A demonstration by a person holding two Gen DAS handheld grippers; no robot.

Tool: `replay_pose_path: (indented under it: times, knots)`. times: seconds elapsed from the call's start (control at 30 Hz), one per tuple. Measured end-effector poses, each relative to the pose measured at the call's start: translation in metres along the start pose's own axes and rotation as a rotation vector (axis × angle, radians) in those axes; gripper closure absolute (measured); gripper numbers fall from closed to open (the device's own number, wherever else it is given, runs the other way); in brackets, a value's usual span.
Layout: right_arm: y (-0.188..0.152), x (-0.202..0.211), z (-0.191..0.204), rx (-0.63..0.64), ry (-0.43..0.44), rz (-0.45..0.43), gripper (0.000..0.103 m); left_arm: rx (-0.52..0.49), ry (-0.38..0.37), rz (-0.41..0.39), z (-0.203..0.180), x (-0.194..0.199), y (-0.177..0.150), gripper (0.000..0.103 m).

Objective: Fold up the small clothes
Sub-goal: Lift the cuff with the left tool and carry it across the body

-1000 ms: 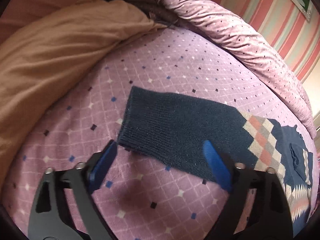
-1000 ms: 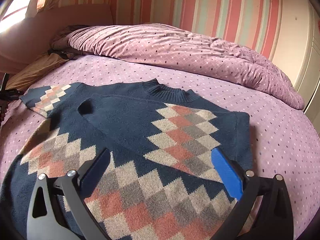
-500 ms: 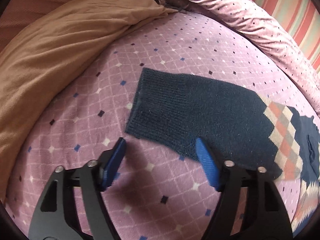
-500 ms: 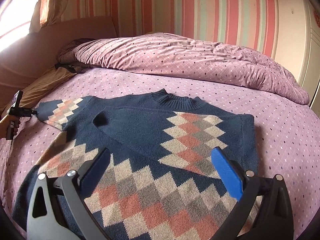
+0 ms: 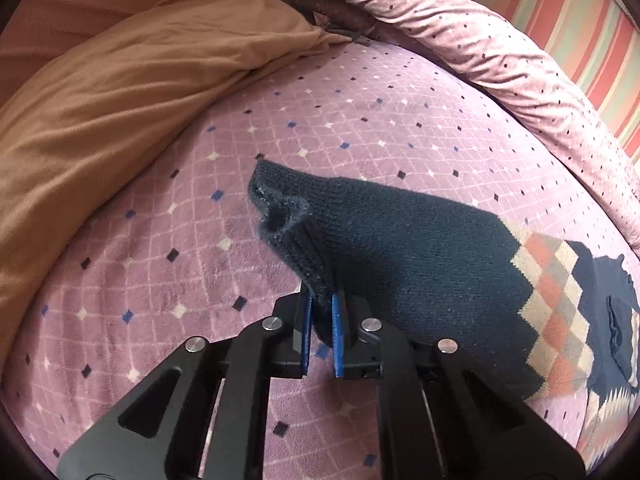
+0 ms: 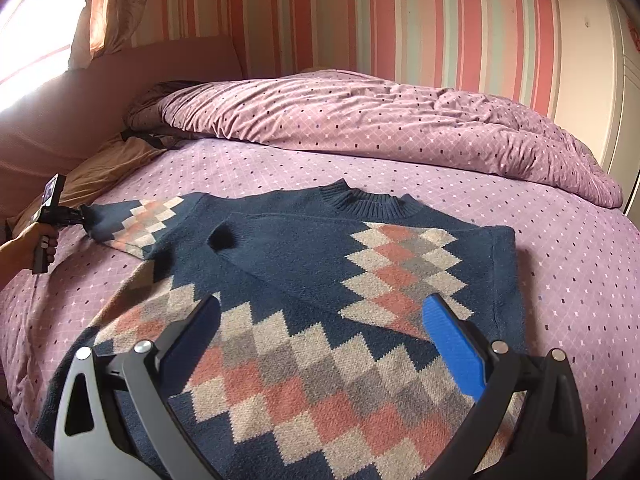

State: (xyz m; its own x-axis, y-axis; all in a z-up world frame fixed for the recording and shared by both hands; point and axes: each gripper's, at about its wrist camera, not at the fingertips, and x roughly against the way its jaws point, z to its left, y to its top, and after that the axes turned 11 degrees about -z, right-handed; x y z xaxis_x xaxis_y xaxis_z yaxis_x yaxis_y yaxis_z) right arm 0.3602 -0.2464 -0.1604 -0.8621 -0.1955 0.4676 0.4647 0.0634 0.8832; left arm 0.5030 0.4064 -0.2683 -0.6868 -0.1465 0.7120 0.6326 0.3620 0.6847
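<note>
A navy sweater (image 6: 304,264) with a pink, grey and cream diamond pattern lies flat on the purple bed sheet (image 6: 580,280). One sleeve is folded across its chest. The other sleeve (image 5: 420,248) stretches out to the left. My left gripper (image 5: 320,320) is closing tight on that sleeve's ribbed cuff (image 5: 296,236), and its blue pads press the bunched knit. In the right wrist view the left gripper (image 6: 82,216) shows at the sleeve's end, held by a hand (image 6: 28,248). My right gripper (image 6: 320,308) hovers open over the sweater's lower front with nothing between its fingers.
A rumpled purple duvet (image 6: 380,128) lies along the far side of the bed. A tan blanket (image 5: 120,100) is heaped beside the held cuff, by the pink headboard (image 6: 120,92). A striped wall (image 6: 400,20) stands behind.
The left gripper's jaws went from wide open around the cuff to shut on it, bunching the knit up. The right gripper drew back and up a little, staying open.
</note>
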Motion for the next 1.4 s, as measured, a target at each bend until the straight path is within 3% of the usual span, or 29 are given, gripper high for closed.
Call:
replay_pose_path:
  times: [0.17,0.4,0.53,0.8,1.03,1.23,1.4]
  knots:
    - [0.005,0.015,0.002,-0.011,0.003,-0.003,0.002,-0.030,0.006,-0.053,-0.015,0.021,0.011,0.097]
    - [0.012,0.019,-0.012,-0.025,-0.052,0.007,0.002,-0.158,-0.035,-0.170,-0.086,0.087,0.029,0.097]
    - [0.015,0.024,-0.027,-0.032,-0.083,0.016,0.002,-0.279,-0.055,-0.221,-0.148,0.130,0.027,0.097]
    - [0.019,0.048,-0.062,-0.044,-0.111,0.012,0.002,-0.361,-0.193,-0.237,-0.302,0.180,0.019,0.097]
    - [0.030,0.053,-0.120,-0.059,-0.151,0.021,0.002,-0.442,-0.271,-0.219,-0.454,0.191,-0.025,0.097]
    - [0.044,0.052,-0.174,-0.103,-0.179,0.011,0.002,-0.486,-0.308,-0.201,-0.547,0.195,-0.080,0.097]
    - [0.043,0.039,-0.218,-0.132,-0.214,0.027,0.002,-0.523,-0.343,-0.134,-0.613,0.191,-0.132,0.097]
